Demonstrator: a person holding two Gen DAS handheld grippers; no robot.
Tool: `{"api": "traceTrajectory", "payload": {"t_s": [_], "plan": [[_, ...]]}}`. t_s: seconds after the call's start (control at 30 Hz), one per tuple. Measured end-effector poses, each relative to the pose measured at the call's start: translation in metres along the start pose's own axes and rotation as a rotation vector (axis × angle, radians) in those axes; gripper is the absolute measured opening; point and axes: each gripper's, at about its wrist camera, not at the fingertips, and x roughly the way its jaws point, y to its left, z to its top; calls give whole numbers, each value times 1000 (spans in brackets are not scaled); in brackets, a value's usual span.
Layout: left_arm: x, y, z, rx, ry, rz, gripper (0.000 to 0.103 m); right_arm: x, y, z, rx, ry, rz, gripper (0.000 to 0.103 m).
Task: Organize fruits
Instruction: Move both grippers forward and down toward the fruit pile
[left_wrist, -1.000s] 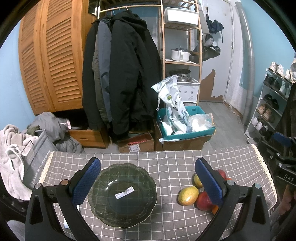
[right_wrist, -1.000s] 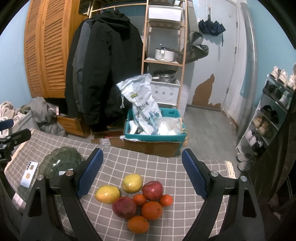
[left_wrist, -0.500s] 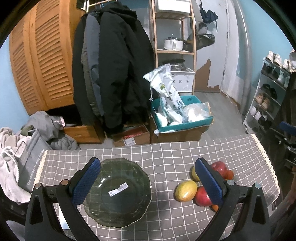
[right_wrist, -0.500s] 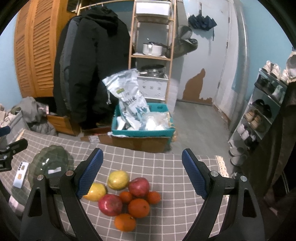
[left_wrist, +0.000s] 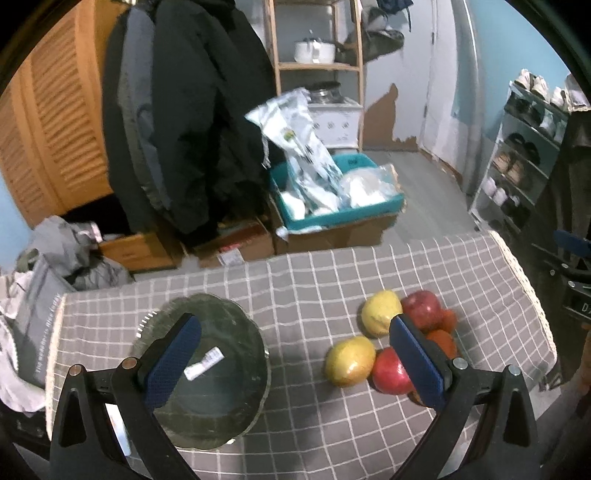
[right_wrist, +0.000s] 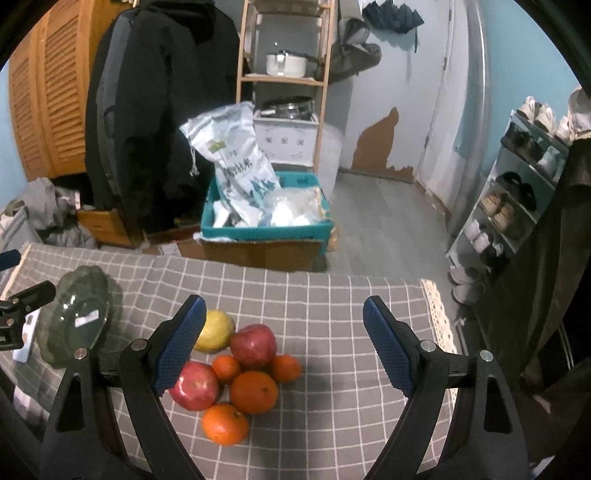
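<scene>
A dark green glass bowl (left_wrist: 207, 369) with a white sticker inside sits on the checked tablecloth at the left; it also shows as the bowl (right_wrist: 79, 314) in the right wrist view. A pile of fruit lies to its right: two yellow fruits (left_wrist: 350, 361), two red apples (right_wrist: 253, 346) and several oranges (right_wrist: 254, 392). My left gripper (left_wrist: 293, 360) is open above the cloth between bowl and fruit, holding nothing. My right gripper (right_wrist: 282, 343) is open above the fruit pile, its left pad over one yellow fruit (right_wrist: 214, 330).
A white phone-like object (right_wrist: 26, 339) lies left of the bowl. The table's right edge has a lace trim (right_wrist: 439, 321). Beyond the table stand a teal crate of bags (right_wrist: 266, 218) on cardboard boxes, hanging coats, a wooden shelf and a shoe rack (right_wrist: 517, 192).
Both grippers have drifted right and slightly forward over the table; the fruit pile now sits more centred under the right gripper. Both stayed open and nothing was picked up.
</scene>
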Motion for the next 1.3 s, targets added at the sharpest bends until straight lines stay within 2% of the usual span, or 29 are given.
{"api": "traceTrajectory", "payload": {"t_s": [0.33, 0.63, 0.87, 1.1, 1.3], "plan": [[47, -12, -9, 12, 126, -19, 103, 34, -16, -24, 30, 122, -12, 85], [79, -25, -19, 43, 217, -28, 103, 67, -29, -48, 62, 244, 20, 85], [108, -36, -27, 64, 281, -30, 103, 87, -32, -61, 71, 297, 22, 85], [137, -38, -33, 26, 357, -64, 99, 103, -36, -73, 67, 338, 15, 85], [151, -44, -39, 32, 394, -67, 99, 113, -42, -80, 78, 366, 3, 85]]}}
